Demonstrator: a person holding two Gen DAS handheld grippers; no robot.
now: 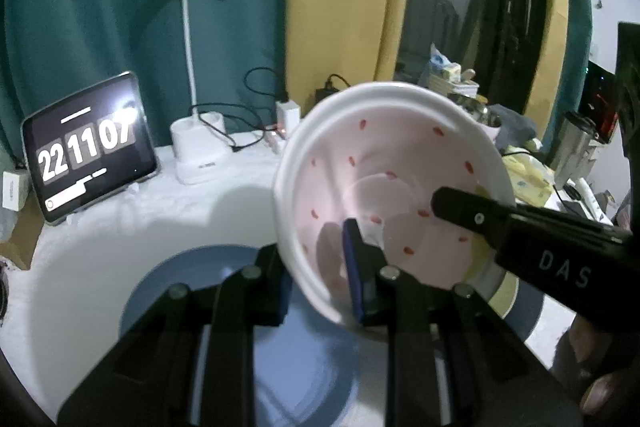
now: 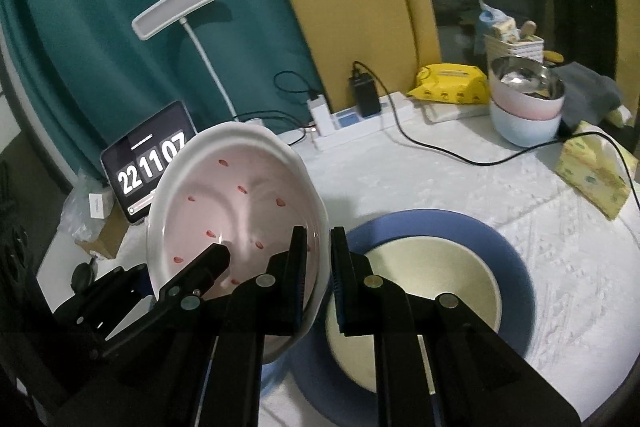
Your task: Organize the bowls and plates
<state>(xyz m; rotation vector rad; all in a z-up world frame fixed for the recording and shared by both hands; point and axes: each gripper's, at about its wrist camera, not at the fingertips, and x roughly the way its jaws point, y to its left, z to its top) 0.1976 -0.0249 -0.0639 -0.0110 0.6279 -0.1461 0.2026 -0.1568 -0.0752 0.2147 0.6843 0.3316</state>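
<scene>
A white bowl [image 1: 392, 163] with a pink inside and small red spots hangs tilted above the table, held by both grippers. My left gripper [image 1: 316, 259] is shut on its near rim, one finger inside and one outside. My right gripper [image 2: 318, 239] is shut on the opposite rim of the same bowl [image 2: 236, 195]. In the left wrist view the right gripper's finger [image 1: 460, 207] reaches into the bowl from the right. Below lies a big blue plate [image 2: 504, 247] with a cream plate [image 2: 424, 279] on it. The bowl hides part of both.
Stacked bowls [image 2: 524, 107] with a steel one on top stand at the back right. A tablet clock [image 1: 88, 151], a white desk lamp [image 1: 196, 147], a power strip [image 2: 360, 127] with cables, yellow wipes [image 2: 448, 83] and a tissue box [image 2: 596, 175] ring the white tablecloth.
</scene>
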